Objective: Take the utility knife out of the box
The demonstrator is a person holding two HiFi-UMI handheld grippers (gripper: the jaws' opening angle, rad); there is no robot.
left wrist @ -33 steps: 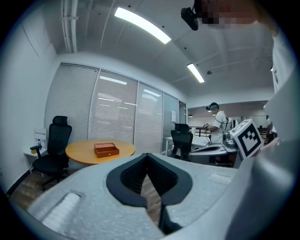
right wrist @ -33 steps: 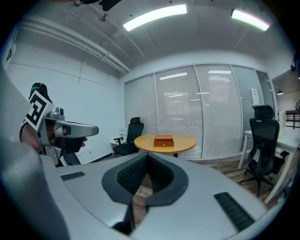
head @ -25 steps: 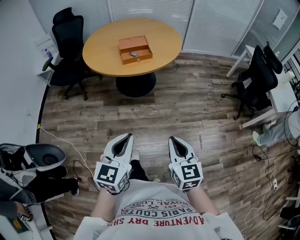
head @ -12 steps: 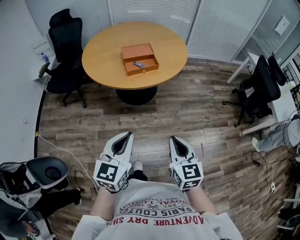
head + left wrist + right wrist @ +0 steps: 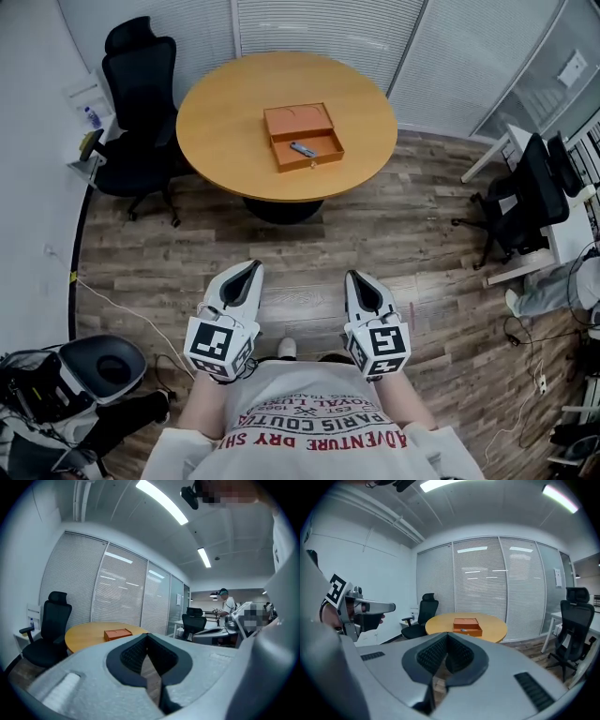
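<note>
An open orange box [image 5: 302, 136] sits on a round wooden table [image 5: 225, 112] at the far side of the room. A small grey utility knife [image 5: 303, 149] lies in its front tray. My left gripper [image 5: 251, 269] and right gripper [image 5: 354, 278] are held side by side low in the head view, well short of the table, over the wooden floor. Both are shut with nothing in them. The right gripper view shows the box [image 5: 467, 626] with the knife [image 5: 463, 630] beyond the closed jaws. In the left gripper view the box [image 5: 117, 633] lies to the left of the jaws.
A black office chair [image 5: 141, 84] stands left of the table, and another [image 5: 520, 178] stands by a white desk at the right. A cable [image 5: 122, 300] and a bag [image 5: 56, 394] lie on the floor at the left. A person [image 5: 227, 604] stands far off.
The person has walked forward. The table and box have come nearer and shifted right in the head view. Both grippers stay shut and side by side.
</note>
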